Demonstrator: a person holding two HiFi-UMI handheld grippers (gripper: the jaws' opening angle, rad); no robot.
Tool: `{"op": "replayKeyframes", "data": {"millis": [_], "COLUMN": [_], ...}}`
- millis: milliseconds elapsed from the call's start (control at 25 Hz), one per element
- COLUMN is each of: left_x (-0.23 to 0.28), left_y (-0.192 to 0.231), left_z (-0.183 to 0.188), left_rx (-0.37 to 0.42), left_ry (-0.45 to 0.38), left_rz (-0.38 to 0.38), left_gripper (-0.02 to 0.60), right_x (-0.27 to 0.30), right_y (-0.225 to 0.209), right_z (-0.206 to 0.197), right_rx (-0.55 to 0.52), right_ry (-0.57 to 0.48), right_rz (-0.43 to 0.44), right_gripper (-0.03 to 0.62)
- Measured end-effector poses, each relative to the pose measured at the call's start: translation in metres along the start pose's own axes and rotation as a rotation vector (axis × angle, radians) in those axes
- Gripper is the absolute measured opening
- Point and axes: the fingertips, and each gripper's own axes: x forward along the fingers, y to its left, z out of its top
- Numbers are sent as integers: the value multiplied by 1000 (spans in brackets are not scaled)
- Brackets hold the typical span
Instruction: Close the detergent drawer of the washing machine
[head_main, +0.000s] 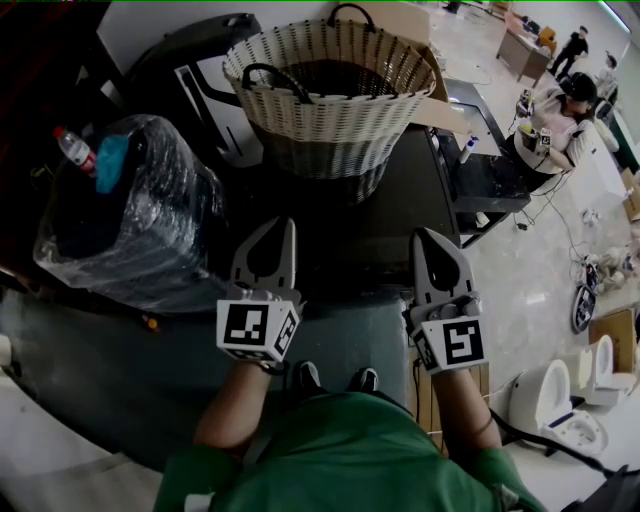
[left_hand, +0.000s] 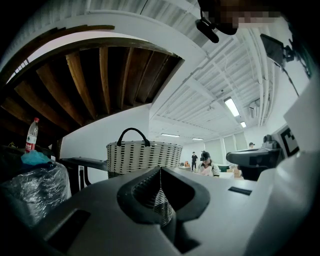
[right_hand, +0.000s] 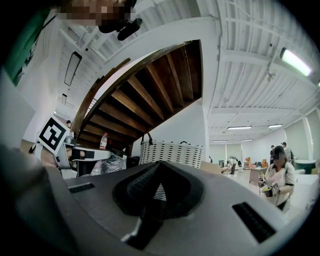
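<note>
The washing machine shows only as a dark flat top (head_main: 400, 200) in front of me; I cannot make out its detergent drawer in any view. My left gripper (head_main: 287, 228) hangs above the near edge of that top, its jaws closed to a point with nothing between them. My right gripper (head_main: 421, 236) is level with it to the right, also shut and empty. In the left gripper view the closed jaws (left_hand: 160, 170) point at a woven basket (left_hand: 142, 157). The right gripper view shows its closed jaws (right_hand: 159, 164) facing the same basket (right_hand: 172, 152).
The white woven basket (head_main: 335, 95) with dark handles stands on the machine's top. A plastic-wrapped black bundle (head_main: 140, 210) with a bottle (head_main: 75, 150) on it sits at the left. A desk (head_main: 480, 170), people and white toilets (head_main: 560, 410) are at the right.
</note>
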Motion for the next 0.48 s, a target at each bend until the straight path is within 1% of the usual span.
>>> {"op": "replayKeyframes", "data": {"millis": [280, 480], "left_x": [-4, -8], "left_y": [0, 0], "left_z": [3, 1], "left_rx": [1, -19], "left_ry": [0, -1], "left_rz": [7, 11], "left_gripper": [21, 21], "right_x": [-2, -6], "right_y": [3, 4], "right_z": [0, 1], "right_rx": [-3, 4], "right_ry": [-3, -5], "right_rz": [12, 12], "right_gripper": [21, 21]}}
